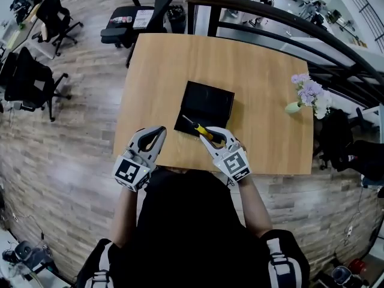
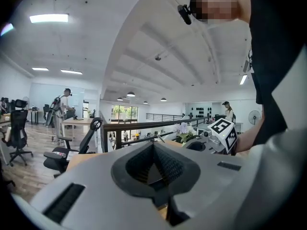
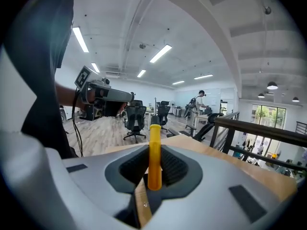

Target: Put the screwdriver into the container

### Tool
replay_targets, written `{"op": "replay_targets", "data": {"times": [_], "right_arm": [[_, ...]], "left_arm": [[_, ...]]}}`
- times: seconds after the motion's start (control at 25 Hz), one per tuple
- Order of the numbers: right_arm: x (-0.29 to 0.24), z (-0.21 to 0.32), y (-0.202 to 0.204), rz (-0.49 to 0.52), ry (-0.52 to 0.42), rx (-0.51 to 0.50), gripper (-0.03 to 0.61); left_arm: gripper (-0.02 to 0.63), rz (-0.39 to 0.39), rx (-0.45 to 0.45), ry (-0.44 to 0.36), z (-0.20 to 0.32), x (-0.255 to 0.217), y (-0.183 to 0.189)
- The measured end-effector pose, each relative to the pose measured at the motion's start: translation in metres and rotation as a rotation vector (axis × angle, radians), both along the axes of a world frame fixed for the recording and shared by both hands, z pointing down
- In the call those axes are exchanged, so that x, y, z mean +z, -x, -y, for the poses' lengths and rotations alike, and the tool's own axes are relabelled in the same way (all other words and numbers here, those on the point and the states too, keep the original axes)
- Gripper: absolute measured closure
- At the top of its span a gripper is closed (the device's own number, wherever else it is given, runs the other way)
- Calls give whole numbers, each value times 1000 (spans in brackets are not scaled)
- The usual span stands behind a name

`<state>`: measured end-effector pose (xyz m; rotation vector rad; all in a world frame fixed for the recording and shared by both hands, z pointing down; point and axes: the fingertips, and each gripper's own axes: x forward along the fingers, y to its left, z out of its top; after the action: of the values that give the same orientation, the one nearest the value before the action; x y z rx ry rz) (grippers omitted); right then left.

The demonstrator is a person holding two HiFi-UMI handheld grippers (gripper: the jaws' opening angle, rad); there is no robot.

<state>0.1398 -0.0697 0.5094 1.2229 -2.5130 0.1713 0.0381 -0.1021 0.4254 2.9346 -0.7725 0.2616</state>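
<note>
A yellow-handled screwdriver [image 1: 201, 129] is clamped in my right gripper [image 1: 218, 137], which is shut on its handle. Its metal tip points away from me over the near left corner of the black container [image 1: 209, 102], an open box in the middle of the wooden table [image 1: 180, 59]. In the right gripper view the yellow handle [image 3: 154, 150] stands upright between the dark pads. My left gripper [image 1: 157, 132] hovers at the table's front edge, left of the container, shut with nothing in it. Its pads [image 2: 165, 164] meet in the left gripper view.
A small vase of pale purple flowers [image 1: 309, 95] stands near the table's right edge. A dark railing [image 1: 288, 23] runs behind the table. Office chairs [image 1: 30, 77] stand on the wood floor to the left and at the far side [image 1: 129, 26].
</note>
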Motion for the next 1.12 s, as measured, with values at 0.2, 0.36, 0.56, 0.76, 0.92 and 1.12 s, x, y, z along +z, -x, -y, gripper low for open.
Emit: {"op": "replay_targets", "data": {"times": [0.2,0.36,0.56,0.76,0.92,1.12], "right_arm": [[11,7,-6,5,18,-65,494],[19,9,1,10,33,-102,494],[44,7,-8,8,79,-133,494],[56,9,-10,34,101,-118,494],[67,14,-4,-6,123,-126,494],[83,17,1,-47,161,-125,494]], "left_arm": [[592,21,-82,1,-6,2,3],[592,25,-131,3,-4,2,12],[592,43,-164,-3,-13,3,6],[591,59,-186,10,-16,9,13],[592,72,-178,13,-8,8,15],[591,45,-160,22,8,6,14]]}}
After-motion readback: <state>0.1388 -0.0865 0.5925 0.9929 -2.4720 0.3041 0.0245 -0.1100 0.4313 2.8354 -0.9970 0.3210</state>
